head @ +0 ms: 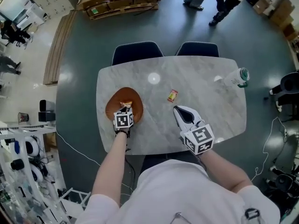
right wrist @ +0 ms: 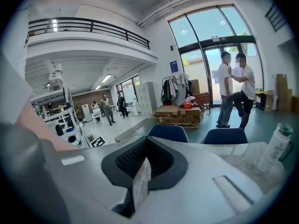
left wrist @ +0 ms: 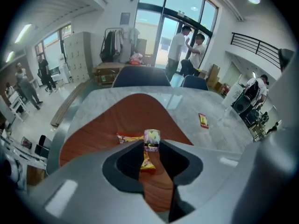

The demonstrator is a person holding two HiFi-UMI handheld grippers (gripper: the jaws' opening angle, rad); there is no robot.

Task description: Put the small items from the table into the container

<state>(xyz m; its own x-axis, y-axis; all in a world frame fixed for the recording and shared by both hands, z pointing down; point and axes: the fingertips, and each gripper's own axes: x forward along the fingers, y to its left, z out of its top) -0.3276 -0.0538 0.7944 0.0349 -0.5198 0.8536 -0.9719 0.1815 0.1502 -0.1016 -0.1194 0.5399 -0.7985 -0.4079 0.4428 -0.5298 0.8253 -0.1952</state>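
A brown wooden dish (head: 117,101) lies on the left part of the marble table (head: 205,106). My left gripper (head: 124,109) hovers over the dish, shut on a small wrapped candy (left wrist: 152,138). In the left gripper view an orange-yellow packet (left wrist: 129,137) lies in the dish (left wrist: 103,129) under the jaws. My right gripper (head: 178,111) is near the table's middle front, shut on a thin flat packet (right wrist: 141,181) seen edge-on. A small red and yellow packet (head: 173,95) lies on the table just beyond the right gripper, and it also shows in the left gripper view as the packet (left wrist: 203,120).
A clear bottle with a green cap (head: 237,77) lies at the table's far right. Two dark blue chairs (head: 137,52) stand at the far edge. People stand by the glass doors, far from the table.
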